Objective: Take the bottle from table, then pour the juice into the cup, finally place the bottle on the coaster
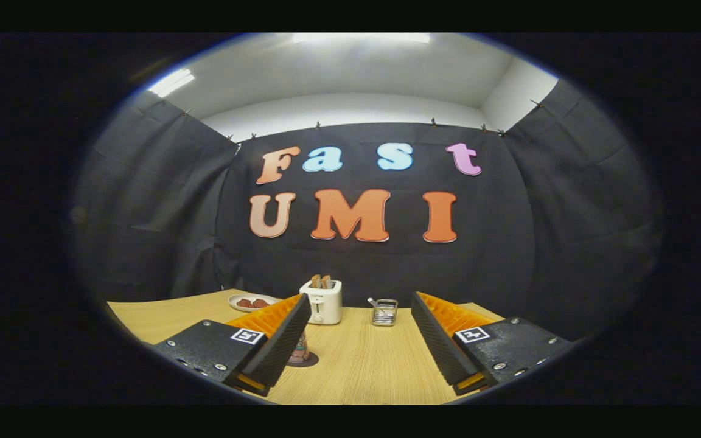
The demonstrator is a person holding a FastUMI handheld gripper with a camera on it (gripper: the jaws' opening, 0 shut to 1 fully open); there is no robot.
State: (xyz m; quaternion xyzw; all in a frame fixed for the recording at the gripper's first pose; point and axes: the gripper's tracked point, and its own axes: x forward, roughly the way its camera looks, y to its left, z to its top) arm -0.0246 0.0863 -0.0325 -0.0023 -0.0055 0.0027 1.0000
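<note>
My gripper (361, 311) is open above the wooden table (362, 365), with nothing between its fingers. Just behind the left finger (277, 350) stands a small container with a patterned label (299, 351) on a dark round coaster (308, 362). Only its lower part shows, the finger hiding the rest, so I cannot tell whether it is the bottle or the cup.
Beyond the fingertips, near the table's far edge, stands a white toaster (321, 302) with toast in its slots. Left of it lies a white plate (252, 302) with reddish pieces, and right of it a small clear glass container (384, 312). Black cloth walls close the booth behind.
</note>
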